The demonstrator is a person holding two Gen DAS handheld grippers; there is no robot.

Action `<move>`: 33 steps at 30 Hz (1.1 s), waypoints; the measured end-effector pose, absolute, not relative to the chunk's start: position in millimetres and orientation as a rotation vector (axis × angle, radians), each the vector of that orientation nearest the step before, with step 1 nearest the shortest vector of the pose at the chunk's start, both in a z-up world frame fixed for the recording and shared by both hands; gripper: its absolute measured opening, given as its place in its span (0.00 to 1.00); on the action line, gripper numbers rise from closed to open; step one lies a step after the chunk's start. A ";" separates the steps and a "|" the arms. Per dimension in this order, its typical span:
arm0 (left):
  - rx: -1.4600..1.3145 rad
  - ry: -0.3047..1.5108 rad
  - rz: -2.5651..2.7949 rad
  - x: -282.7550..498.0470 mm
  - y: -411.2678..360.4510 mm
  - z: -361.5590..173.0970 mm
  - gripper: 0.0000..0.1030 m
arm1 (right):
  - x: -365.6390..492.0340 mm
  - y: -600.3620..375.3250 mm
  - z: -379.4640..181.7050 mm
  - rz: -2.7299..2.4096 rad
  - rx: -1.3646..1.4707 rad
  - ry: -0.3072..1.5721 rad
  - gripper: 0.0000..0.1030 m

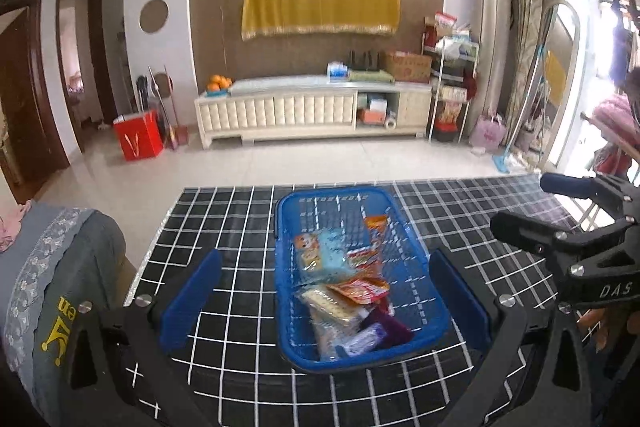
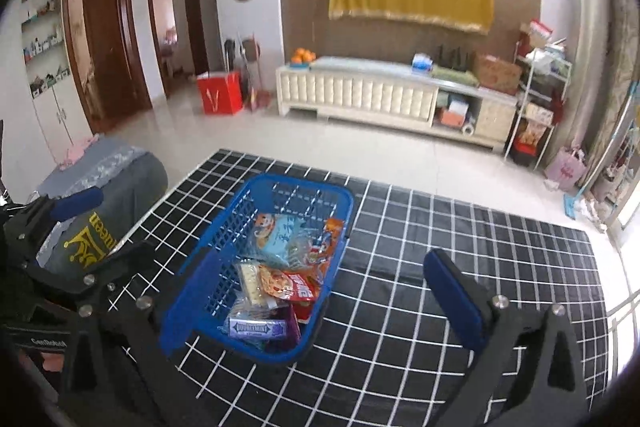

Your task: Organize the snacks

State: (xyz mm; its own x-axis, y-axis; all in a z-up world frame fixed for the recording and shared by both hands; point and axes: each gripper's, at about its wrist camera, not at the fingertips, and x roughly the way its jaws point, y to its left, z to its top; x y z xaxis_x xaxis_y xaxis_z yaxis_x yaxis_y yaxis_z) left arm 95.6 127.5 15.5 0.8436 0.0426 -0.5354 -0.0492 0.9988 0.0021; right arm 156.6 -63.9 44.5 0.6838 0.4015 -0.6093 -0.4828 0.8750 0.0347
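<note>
Both our grippers, left & right, hang spread & empty over the blue basket; a careless dip could snag its rim & tip the snacks out

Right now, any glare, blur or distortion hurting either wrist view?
Left wrist view: daylight blows out the doorway at right; strong fisheye bends the checked tablecloth; snacks in the blue basket are slightly soft. Right wrist view: similar barrel warp, dark corner vignette, yet the Doublemint pack reads clearly.

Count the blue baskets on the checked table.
1. A single blue basket sits mid-table on the checked cloth, holding snack packets; the open left gripper frames it.
</note>
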 end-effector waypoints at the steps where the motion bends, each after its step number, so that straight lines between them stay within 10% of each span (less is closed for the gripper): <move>1: -0.011 0.554 0.053 90.7 123.1 18.2 1.00 | 147.7 -69.9 47.5 0.490 -0.125 0.632 1.00; 33: -0.007 0.400 0.044 -66.1 53.7 32.8 1.00 | -10.5 -137.9 59.2 0.381 -0.057 0.410 1.00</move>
State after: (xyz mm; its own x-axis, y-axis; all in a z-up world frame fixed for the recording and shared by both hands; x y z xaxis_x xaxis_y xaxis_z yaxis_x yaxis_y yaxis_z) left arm -66.1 53.7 32.8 0.9201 0.0417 -0.3895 -0.0444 0.9990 0.0020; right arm -10.5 -137.9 59.2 0.8475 0.3495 -0.3996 -0.3721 0.9279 0.0225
